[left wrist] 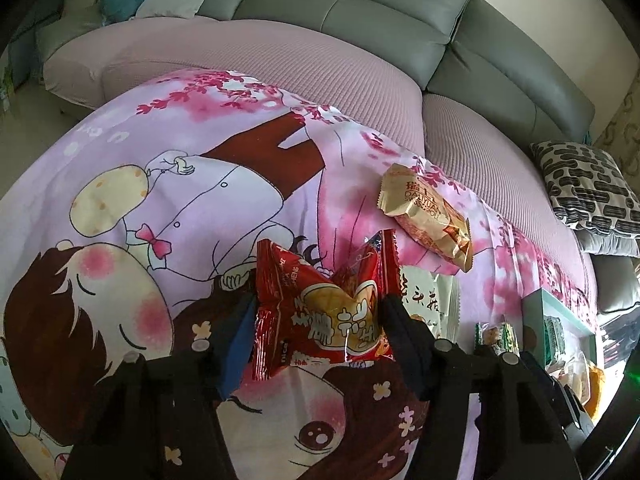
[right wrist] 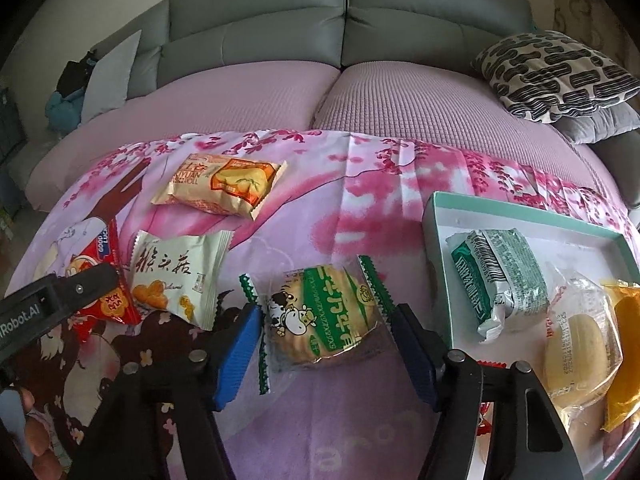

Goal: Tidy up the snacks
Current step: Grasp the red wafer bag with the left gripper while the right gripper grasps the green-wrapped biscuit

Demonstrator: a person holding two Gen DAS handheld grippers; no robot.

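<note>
My left gripper (left wrist: pixel 318 312) is shut on a red snack packet (left wrist: pixel 324 316), which crumples between the pads; it also shows in the right wrist view (right wrist: pixel 100 280) with the left gripper's finger over it. My right gripper (right wrist: pixel 326 320) is open, its jaws on either side of a clear-wrapped biscuit pack with green trim and a cow (right wrist: pixel 324 316) lying on the cloth; whether the pads touch it I cannot tell. A teal-rimmed box (right wrist: pixel 436 216) at the right holds a green-and-white packet (right wrist: pixel 500 276), a yellow bun (right wrist: pixel 580 344) and an orange packet (right wrist: pixel 624 344).
A gold Swiss-roll packet (right wrist: pixel 224 184) and a white packet with Chinese script (right wrist: pixel 180 272) lie on the pink cartoon cloth (right wrist: pixel 320 216). Behind it stands a grey sofa (right wrist: pixel 344 40) with a black-and-white patterned cushion (right wrist: pixel 556 72) at the right.
</note>
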